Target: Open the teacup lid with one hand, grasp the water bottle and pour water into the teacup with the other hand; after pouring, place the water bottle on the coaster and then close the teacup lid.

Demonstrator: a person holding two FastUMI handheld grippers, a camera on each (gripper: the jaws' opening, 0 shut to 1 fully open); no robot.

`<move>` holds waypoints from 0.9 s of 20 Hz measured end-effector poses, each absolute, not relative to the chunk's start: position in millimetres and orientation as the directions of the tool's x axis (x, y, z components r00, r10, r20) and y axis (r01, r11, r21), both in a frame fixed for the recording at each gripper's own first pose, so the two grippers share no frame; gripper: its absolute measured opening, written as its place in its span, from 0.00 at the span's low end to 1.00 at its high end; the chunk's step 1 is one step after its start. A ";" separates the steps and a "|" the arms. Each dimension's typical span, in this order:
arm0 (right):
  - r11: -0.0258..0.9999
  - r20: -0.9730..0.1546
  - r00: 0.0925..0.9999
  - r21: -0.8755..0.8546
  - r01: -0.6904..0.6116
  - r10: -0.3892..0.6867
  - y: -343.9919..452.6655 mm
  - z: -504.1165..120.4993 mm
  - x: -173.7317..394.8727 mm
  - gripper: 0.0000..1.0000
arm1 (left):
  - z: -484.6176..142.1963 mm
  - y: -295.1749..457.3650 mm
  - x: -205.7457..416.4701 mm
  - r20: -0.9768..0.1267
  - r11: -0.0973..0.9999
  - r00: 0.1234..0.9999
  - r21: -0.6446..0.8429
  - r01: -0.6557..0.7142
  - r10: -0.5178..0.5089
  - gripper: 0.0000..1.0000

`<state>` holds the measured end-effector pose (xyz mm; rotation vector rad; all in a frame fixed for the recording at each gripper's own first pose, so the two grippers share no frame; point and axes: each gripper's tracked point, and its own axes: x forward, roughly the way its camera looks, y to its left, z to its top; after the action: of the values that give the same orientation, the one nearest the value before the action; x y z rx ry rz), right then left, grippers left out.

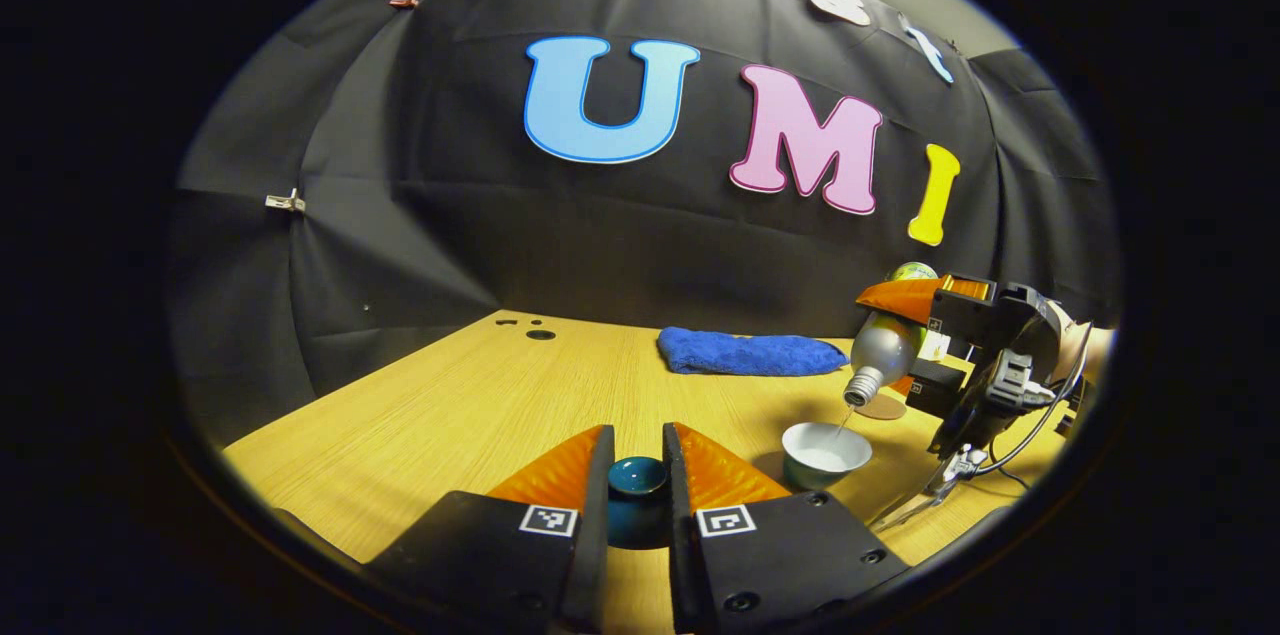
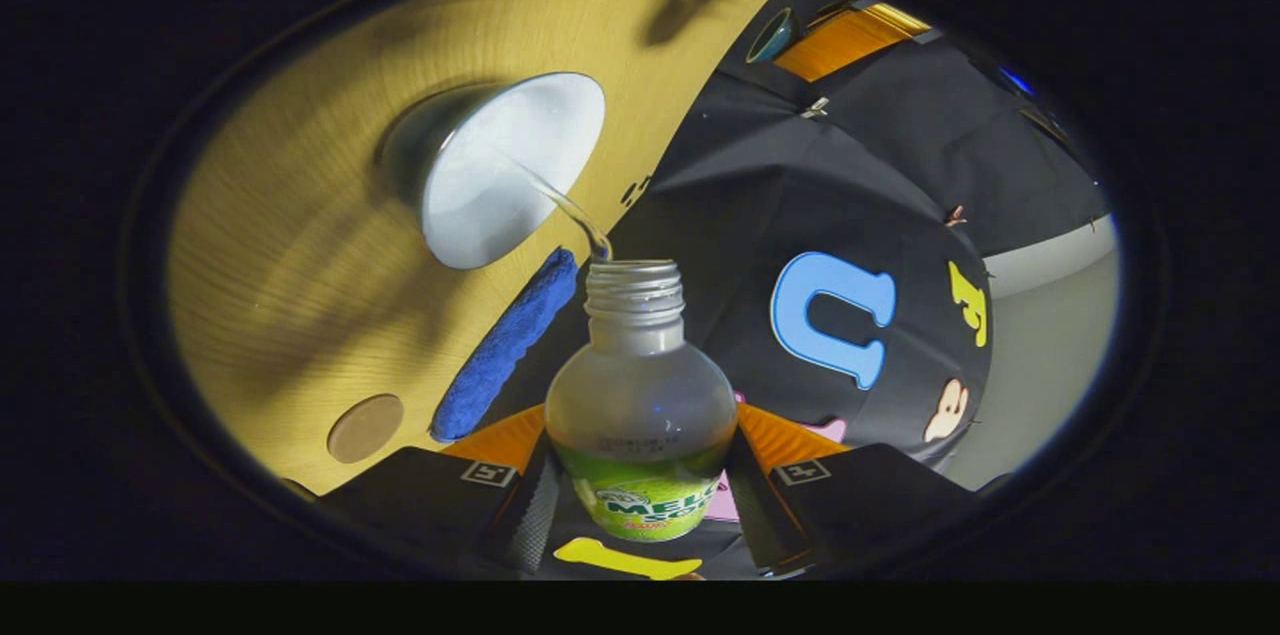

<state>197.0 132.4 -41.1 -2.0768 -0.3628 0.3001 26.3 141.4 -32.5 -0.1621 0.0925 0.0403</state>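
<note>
Wooden surface at lower right carries the open teacup; right gripper fingers pinch the tilted water bottle, pouring. Left gripper fingers pinch the lid. Coaster placement and closing remain.

The right tongs clamp the water bottle at its labelled body, one finger on each side. The bottle is uncapped, its mouth tipped toward the teacup. A thin stream runs from mouth to cup. Beside the teacup on the bench lie a blue cloth and, farther off, a round coaster.
</note>
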 end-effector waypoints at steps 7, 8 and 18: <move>-0.494 -0.048 0.918 -0.853 0.167 0.393 136.0 -37.3 196.9 0.78 | -29.5 141.1 23.6 -0.090 0.987 0.996 -0.153 -0.042 0.029 0.29; -0.495 -0.045 0.918 -0.852 0.171 0.393 136.3 -37.3 196.0 0.78 | -28.9 141.3 22.5 -0.087 0.988 0.996 -0.151 -0.042 0.029 0.29; -0.504 -0.040 0.915 -0.844 0.185 0.402 138.7 -40.2 194.3 0.78 | -25.9 143.1 14.2 -0.086 0.989 0.995 -0.142 -0.052 0.040 0.29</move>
<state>194.3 138.7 -40.2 -2.1078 -0.4188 0.2855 14.2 143.1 -25.9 -0.1442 0.0828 0.0466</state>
